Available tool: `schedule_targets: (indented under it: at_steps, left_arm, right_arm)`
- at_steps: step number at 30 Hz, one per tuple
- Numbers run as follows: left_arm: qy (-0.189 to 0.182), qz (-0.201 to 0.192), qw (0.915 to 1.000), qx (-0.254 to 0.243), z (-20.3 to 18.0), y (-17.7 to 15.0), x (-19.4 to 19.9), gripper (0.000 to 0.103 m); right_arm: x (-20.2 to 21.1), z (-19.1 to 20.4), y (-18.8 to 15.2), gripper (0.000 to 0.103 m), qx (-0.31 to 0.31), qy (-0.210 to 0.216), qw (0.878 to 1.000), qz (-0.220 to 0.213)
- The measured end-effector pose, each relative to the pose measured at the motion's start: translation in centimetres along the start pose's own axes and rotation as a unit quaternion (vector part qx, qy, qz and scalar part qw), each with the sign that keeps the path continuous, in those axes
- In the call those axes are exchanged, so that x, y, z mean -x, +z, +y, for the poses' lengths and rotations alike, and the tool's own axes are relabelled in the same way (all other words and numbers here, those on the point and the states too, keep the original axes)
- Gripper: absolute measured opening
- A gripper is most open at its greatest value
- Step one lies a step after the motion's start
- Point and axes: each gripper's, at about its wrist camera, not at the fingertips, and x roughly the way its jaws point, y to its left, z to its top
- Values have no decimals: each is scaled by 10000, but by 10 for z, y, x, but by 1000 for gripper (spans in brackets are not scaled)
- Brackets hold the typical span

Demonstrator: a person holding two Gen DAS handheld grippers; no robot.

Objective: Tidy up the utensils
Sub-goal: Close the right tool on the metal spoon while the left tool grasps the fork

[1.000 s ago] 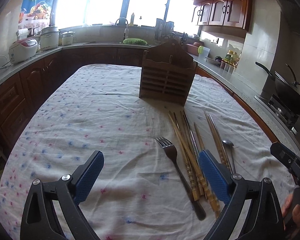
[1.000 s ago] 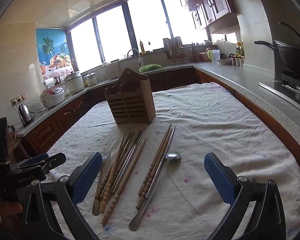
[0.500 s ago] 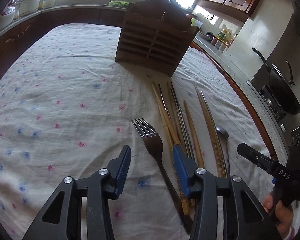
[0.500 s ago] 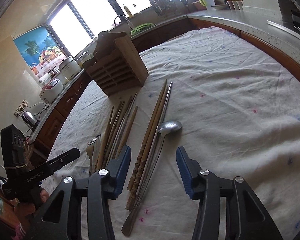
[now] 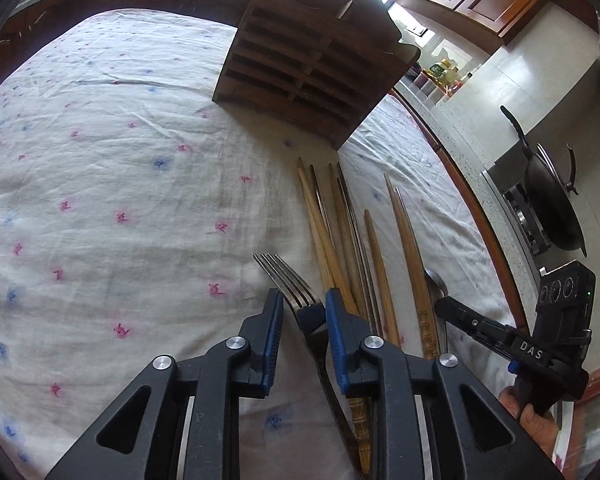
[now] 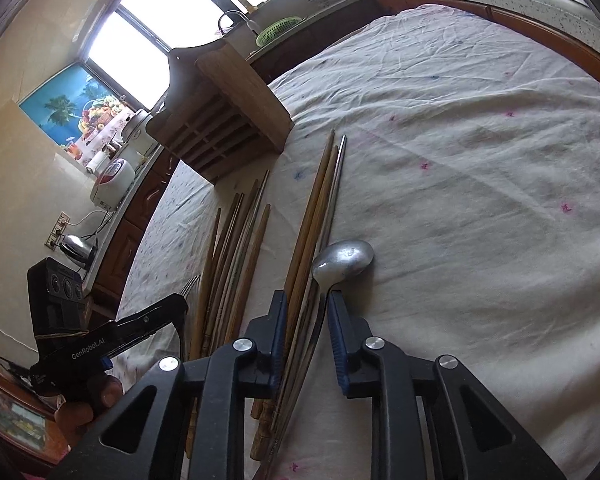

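A metal fork [image 5: 288, 276] lies on the flowered cloth, left of several wooden and metal chopsticks [image 5: 340, 232]. My left gripper [image 5: 302, 316] straddles the fork's neck. Its jaws are closing, with a sliver of gap still showing beside the fork. In the right wrist view a metal spoon [image 6: 344, 260] lies bowl-up beside a pair of chopsticks [image 6: 312, 216]. My right gripper [image 6: 306, 316] is low over the spoon's handle and that pair. Its jaws are closing around them. The slotted wooden holder [image 5: 312, 68] stands upright behind the utensils.
The cloth-covered table [image 5: 100, 200] spreads wide to the left of the utensils. A wok [image 5: 552, 208] sits on the stove at the right counter. A rice cooker [image 6: 112, 180] and a kettle [image 6: 76, 246] stand on the far counter. A hand holds each gripper's handle.
Both grippers came down and forward toward the utensils and tilted more steeply. Their jaws narrowed from wide apart, the left onto the fork, the right onto the spoon handle.
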Motion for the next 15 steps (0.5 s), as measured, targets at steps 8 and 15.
schedule_targets:
  at_steps: [8,15]
  left_arm:
    - [-50,-73,9999,-120,-11,-4,7,7]
    - [-228,-511,9984,-52,-10,-10,55,4]
  right_arm:
    - [10,13,-3,2,272,-128,9995,-95]
    - [30,34,-3,2,626,-204,9971,-375]
